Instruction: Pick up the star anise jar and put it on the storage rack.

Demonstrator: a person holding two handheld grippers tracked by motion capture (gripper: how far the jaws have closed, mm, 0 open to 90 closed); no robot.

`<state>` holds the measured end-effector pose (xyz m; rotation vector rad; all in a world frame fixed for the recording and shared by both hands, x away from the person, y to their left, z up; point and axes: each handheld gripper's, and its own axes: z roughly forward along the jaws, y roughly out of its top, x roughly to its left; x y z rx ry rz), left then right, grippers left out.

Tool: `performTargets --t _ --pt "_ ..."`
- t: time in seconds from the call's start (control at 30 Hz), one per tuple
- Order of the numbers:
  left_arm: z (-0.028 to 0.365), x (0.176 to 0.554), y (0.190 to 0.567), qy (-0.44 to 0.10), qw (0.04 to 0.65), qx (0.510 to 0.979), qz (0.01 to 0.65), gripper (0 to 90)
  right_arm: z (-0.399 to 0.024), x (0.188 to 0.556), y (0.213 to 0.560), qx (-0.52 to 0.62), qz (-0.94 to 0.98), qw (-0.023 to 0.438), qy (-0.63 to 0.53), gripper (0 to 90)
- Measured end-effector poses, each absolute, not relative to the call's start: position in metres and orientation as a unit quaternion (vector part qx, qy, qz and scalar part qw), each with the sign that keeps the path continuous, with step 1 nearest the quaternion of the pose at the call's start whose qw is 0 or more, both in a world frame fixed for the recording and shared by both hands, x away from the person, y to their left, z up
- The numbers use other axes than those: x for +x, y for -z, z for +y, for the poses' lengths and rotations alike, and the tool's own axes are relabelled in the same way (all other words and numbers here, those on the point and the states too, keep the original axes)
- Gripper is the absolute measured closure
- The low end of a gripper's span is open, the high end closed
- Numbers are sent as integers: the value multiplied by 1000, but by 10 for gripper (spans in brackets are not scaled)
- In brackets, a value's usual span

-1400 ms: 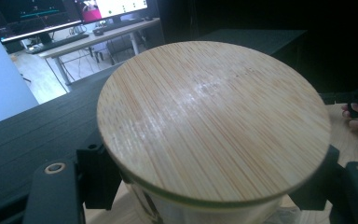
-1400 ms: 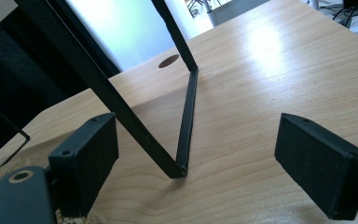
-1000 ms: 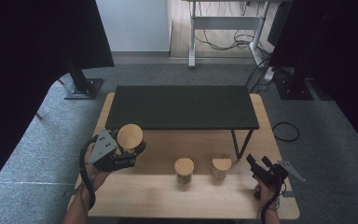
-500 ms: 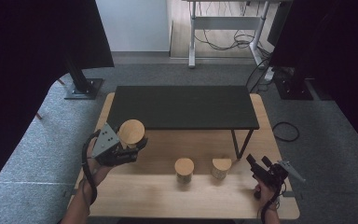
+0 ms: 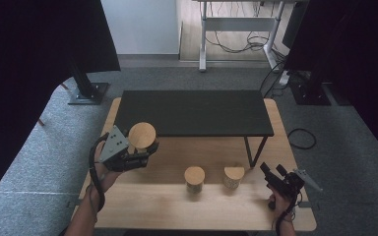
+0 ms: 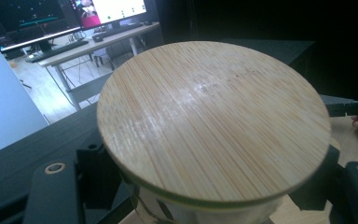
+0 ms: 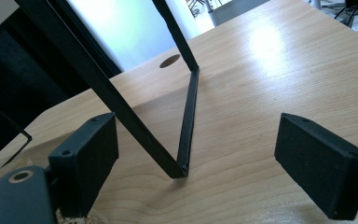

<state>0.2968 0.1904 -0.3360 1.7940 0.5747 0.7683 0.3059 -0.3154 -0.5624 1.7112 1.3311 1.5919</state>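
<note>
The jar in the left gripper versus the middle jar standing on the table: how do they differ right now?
The held jar is clamped between the left gripper jaws, lifted off the table; the middle jar stands free on the wood. The held jar is tipped, its lid facing the camera; the middle jar is upright. The held jar is near the black shelf; the middle one sits nearer the front. Both have round bamboo lids.

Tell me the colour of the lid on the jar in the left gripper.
Pale bamboo lid, finely striped; clearest in the left gripper view.
</note>
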Motion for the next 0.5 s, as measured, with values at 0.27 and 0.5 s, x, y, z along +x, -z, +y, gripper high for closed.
performTargets --t 0.27,0.5 --pt "189 302 331 -327 524 749 239 257 -316 306 562 620 482 223 -577 130" --pt "186 310 326 -330 523 750 237 256 -316 306 563 620 481 223 -578 130"
